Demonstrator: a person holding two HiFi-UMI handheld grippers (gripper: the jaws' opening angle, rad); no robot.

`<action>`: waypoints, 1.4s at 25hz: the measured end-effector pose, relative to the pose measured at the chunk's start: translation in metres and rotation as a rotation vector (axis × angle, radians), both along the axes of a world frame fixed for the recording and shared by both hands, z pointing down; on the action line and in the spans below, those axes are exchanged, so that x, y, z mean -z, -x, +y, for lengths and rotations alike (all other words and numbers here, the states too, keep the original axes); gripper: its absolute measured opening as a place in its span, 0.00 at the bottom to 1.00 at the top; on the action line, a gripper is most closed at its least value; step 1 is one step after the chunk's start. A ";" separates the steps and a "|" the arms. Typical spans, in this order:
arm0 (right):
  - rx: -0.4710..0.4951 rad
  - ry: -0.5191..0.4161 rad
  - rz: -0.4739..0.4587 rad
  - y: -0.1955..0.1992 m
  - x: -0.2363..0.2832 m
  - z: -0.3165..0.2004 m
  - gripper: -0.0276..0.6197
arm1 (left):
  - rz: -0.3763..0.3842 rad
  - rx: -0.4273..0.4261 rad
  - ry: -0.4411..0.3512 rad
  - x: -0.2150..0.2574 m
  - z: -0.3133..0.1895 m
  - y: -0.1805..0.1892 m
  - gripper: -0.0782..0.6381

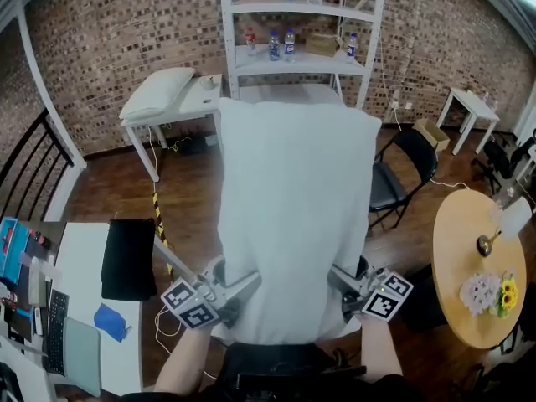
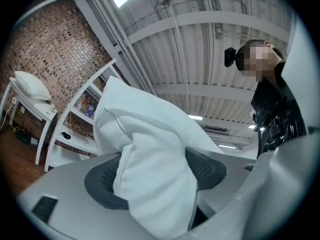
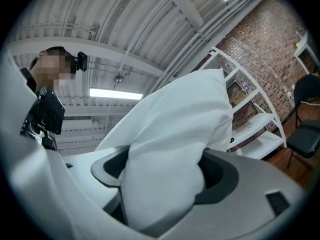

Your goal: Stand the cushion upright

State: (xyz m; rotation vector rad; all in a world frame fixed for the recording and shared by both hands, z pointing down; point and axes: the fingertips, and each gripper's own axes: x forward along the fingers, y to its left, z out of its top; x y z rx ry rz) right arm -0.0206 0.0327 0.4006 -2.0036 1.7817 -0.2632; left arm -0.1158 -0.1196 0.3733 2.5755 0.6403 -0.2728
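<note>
- Cushion point(image 1: 293, 216): large, white and rectangular. It fills the middle of the head view, running from the 6 o'clock edge up toward 12 o'clock.
- Its near edge lies at the grippers and its far edge reaches the foot of the shelf point(image 1: 301, 11). Whether it rests on anything below cannot be told.
- Left gripper point(image 1: 239, 290): at 7 o'clock in the head view. Its jaws are clamped on the cushion's near left corner. In the left gripper view white fabric bulges between the two dark pads point(image 2: 102, 184) and presses against both.
- Right gripper point(image 1: 342, 285): at 5 o'clock. It is closed on the cushion's near right corner. In the right gripper view the fabric is bunched tight between its pads.
- In both gripper views the cushion rises from the jaws toward 12 o'clock against the ceiling, and a person in a dark top stands at the side.
- The shelf, at 12 o'clock against the brick wall, is white and holds bottles point(image 1: 275, 46).
- A white table point(image 1: 193, 103) at 11 o'clock carries a pillow point(image 1: 159, 90).
- A black chair point(image 1: 402, 174) stands at 3 o'clock, just beside the cushion's right edge.
- A round table point(image 1: 456, 249) at 4 o'clock bears flowers point(image 1: 490, 291).
- A desk point(image 1: 84, 258) at 8 o'clock has a black cloth point(image 1: 128, 258) and a blue rag point(image 1: 109, 321) on it.
</note>
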 end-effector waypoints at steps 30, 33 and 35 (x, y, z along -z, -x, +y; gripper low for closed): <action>-0.057 -0.046 -0.006 -0.202 -0.016 0.057 0.64 | 0.018 -0.106 0.027 -0.011 0.042 -0.210 0.58; -0.025 -0.033 -0.014 -0.231 -0.020 0.067 0.64 | 0.012 -0.075 0.040 -0.017 0.054 -0.234 0.58; -0.017 -0.036 -0.027 -0.247 -0.024 0.071 0.64 | -0.001 -0.062 0.036 -0.018 0.059 -0.249 0.58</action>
